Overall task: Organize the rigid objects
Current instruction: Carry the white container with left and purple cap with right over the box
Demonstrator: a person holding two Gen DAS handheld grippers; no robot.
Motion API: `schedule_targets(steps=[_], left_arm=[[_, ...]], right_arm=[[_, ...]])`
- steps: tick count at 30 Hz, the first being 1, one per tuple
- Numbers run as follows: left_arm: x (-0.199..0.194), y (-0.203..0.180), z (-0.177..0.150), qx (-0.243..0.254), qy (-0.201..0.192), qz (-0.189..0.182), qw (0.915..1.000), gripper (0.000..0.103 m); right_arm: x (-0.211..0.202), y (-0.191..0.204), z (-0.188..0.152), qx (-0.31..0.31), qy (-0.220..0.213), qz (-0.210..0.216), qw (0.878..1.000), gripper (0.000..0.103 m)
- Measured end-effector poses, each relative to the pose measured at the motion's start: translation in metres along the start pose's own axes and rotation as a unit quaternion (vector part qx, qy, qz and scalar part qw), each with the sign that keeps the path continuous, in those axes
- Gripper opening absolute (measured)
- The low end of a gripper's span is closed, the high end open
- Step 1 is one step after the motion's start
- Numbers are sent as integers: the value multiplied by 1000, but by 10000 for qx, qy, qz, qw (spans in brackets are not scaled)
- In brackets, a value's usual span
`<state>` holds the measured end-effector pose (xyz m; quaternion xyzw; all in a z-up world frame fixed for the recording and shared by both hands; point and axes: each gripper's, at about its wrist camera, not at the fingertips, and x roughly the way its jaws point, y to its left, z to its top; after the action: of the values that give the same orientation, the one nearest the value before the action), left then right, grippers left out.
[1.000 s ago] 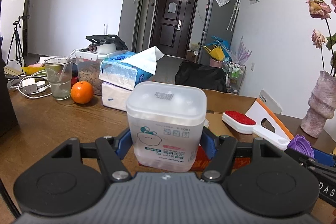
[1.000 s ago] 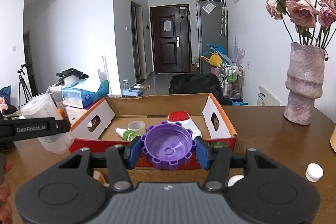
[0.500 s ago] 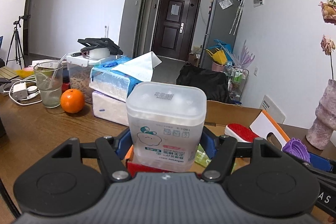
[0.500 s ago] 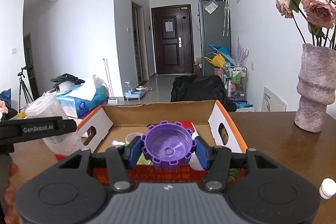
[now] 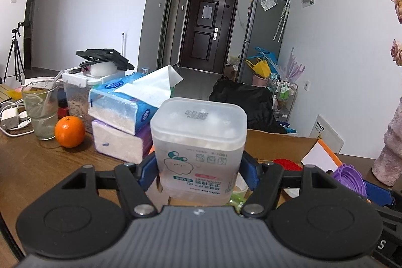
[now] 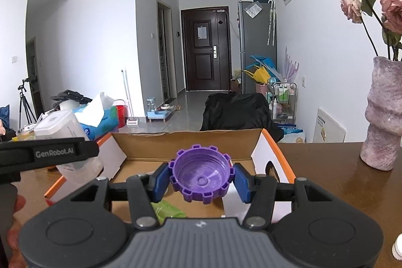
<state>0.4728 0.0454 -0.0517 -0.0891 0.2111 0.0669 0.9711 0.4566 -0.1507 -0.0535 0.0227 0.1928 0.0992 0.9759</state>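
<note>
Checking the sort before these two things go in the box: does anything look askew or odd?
Yes. The cotton swab box in the left gripper is upside down: its label reads inverted. The tissue pack lies skewed on the pack below.

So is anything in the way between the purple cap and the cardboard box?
Nothing visible blocks it. The purple cap, clamped in the right hand-held gripper, hangs over the open cardboard box. The box has no lid and its flaps stand open. A green thing lies inside, lower left.
</note>
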Motion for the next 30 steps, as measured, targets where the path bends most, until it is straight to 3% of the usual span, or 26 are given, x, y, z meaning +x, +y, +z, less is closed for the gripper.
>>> schedule_targets(steps=[30], left_arm=[[50,-18,9,481,214,261,9983,69]], right_arm=[[74,11,12,-219,328,48,9992,53]])
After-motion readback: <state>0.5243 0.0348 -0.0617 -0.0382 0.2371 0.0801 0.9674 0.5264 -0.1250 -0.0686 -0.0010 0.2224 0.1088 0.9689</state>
